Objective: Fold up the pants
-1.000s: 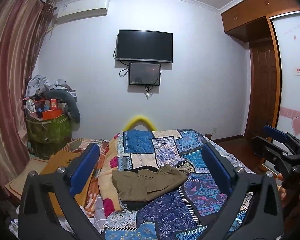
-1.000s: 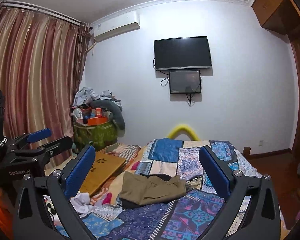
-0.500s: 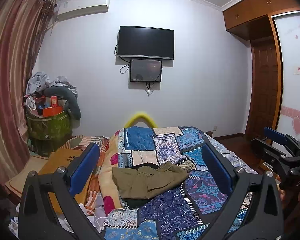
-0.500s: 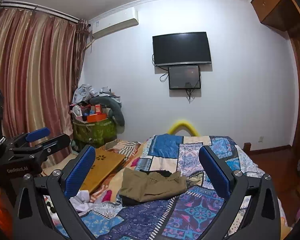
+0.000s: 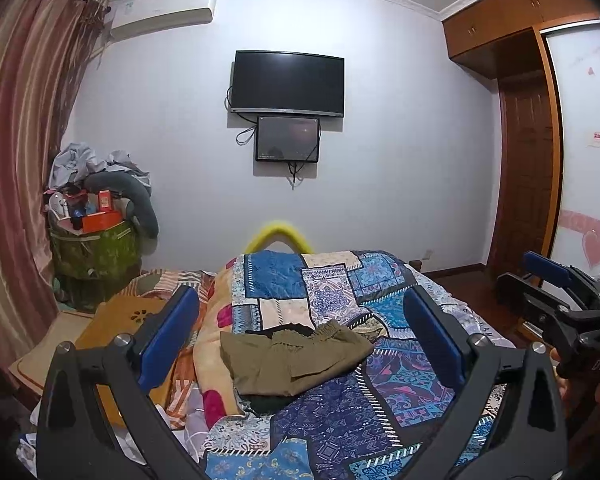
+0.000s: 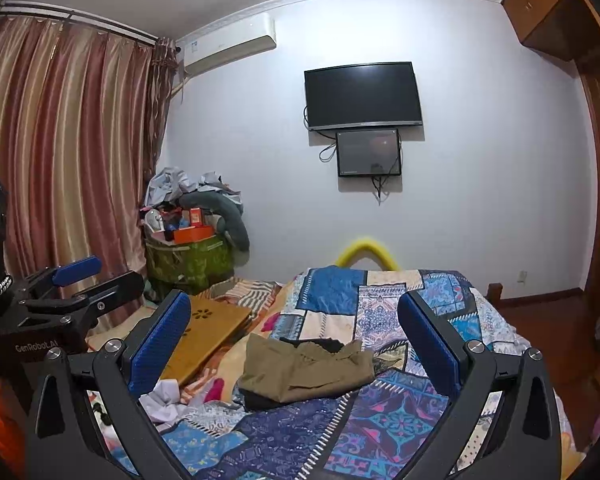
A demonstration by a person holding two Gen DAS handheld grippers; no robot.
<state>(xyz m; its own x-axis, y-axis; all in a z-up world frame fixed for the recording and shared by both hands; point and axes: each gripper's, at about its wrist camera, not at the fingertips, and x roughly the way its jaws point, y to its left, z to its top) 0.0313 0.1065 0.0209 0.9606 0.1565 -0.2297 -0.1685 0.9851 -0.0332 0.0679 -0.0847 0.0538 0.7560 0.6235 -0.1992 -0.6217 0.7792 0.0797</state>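
Olive-brown pants (image 5: 292,358) lie folded on the patchwork quilt (image 5: 340,412) in the middle of the bed, on top of a dark garment (image 5: 266,402). They also show in the right wrist view (image 6: 308,368). My left gripper (image 5: 300,334) is open and empty, held well above and short of the pants. My right gripper (image 6: 294,340) is open and empty too, at a similar distance. The right gripper appears at the right edge of the left wrist view (image 5: 556,292); the left gripper shows at the left of the right wrist view (image 6: 80,284).
A wooden lap tray (image 6: 208,328) lies on the bed's left side beside white cloth (image 6: 162,398). A green bin piled with clutter (image 6: 188,256) stands by the curtain. A TV (image 5: 287,82) hangs on the far wall. A wardrobe (image 5: 528,160) is at right.
Both cameras have tilted slightly upward and drifted; the pants sit a little lower in the views. Both grippers stay open and nothing on the bed has moved.
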